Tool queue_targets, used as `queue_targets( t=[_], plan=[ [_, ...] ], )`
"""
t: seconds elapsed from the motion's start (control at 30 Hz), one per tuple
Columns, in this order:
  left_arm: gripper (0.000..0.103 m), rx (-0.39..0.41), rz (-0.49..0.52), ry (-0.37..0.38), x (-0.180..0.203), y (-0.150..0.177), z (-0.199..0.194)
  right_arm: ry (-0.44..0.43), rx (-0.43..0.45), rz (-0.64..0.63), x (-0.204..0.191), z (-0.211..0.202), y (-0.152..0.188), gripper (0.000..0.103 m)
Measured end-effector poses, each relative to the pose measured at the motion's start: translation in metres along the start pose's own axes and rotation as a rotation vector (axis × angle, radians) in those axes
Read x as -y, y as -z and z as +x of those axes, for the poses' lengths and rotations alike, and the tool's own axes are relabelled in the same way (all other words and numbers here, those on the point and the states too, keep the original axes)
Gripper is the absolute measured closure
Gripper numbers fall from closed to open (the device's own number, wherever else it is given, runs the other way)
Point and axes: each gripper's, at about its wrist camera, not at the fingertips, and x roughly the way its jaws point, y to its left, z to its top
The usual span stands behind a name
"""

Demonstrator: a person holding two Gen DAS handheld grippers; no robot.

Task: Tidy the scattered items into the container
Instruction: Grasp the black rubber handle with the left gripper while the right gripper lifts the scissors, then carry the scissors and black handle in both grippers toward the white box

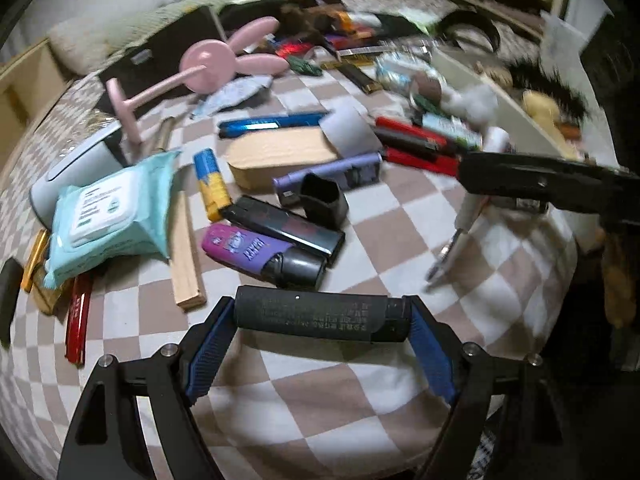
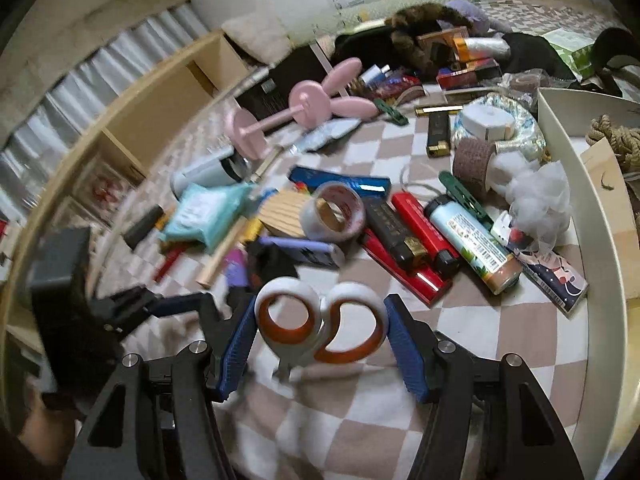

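Observation:
My left gripper (image 1: 320, 316) is shut on a black cylindrical device (image 1: 320, 314), gripped end to end between its blue pads and held above the checkered blanket (image 1: 304, 392). My right gripper (image 2: 322, 330) is shut on the white-and-orange handles of a pair of scissors (image 2: 320, 324); the blades hang down below it and show in the left wrist view (image 1: 452, 248). The white container (image 2: 600, 240) stands at the right, with rope and other things inside. Many scattered items lie on the blanket.
On the blanket lie a wet-wipes pack (image 1: 108, 216), a purple device (image 1: 256, 250), a wooden stick (image 1: 186, 264), a tape roll (image 2: 334, 210), red and black lighters (image 2: 416, 236), a green spray can (image 2: 472, 244) and a pink bunny mirror (image 2: 308, 108). A wooden shelf (image 2: 160, 120) stands at left.

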Motion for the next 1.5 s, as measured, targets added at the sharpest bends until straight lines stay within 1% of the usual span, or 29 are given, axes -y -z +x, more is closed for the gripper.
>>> queue_targets(
  t=[0.17, 0.27, 0.5, 0.57, 0.7, 0.97, 1.13, 1.3, 1.5],
  plan=[
    [0.020, 0.060, -0.080, 0.019, -0.001, -0.008, -0.007, -0.051, 0.056, 0.022, -0.002, -0.020, -0.008, 0.039],
    [0.020, 0.097, -0.112, 0.033, 0.002, -0.012, -0.019, -0.057, 0.098, 0.026, -0.002, -0.035, -0.015, 0.039],
    [0.020, 0.189, -0.137, 0.069, 0.014, -0.034, -0.044, -0.047, 0.183, 0.053, 0.009, -0.078, -0.029, 0.039],
    [0.020, 0.205, -0.135, 0.077, 0.020, -0.041, -0.048, -0.047, 0.196, 0.070, 0.016, -0.092, -0.032, 0.039],
    [0.020, 0.232, -0.125, 0.098, 0.034, -0.054, -0.056, 0.002, 0.227, 0.068, 0.027, -0.120, -0.035, 0.039],
    [0.020, 0.281, -0.111, 0.178, 0.067, -0.073, -0.065, 0.103, 0.279, 0.059, 0.048, -0.173, -0.036, 0.039],
    [0.020, 0.293, -0.081, 0.243, 0.095, -0.078, -0.068, 0.180, 0.270, 0.043, 0.062, -0.196, -0.030, 0.039],
    [0.020, 0.296, -0.066, 0.300, 0.120, -0.080, -0.069, 0.262, 0.259, 0.067, 0.086, -0.215, -0.018, 0.039],
    [0.020, 0.274, -0.045, 0.349, 0.146, -0.084, -0.059, 0.356, 0.226, 0.094, 0.112, -0.226, -0.002, 0.039]
  ],
)
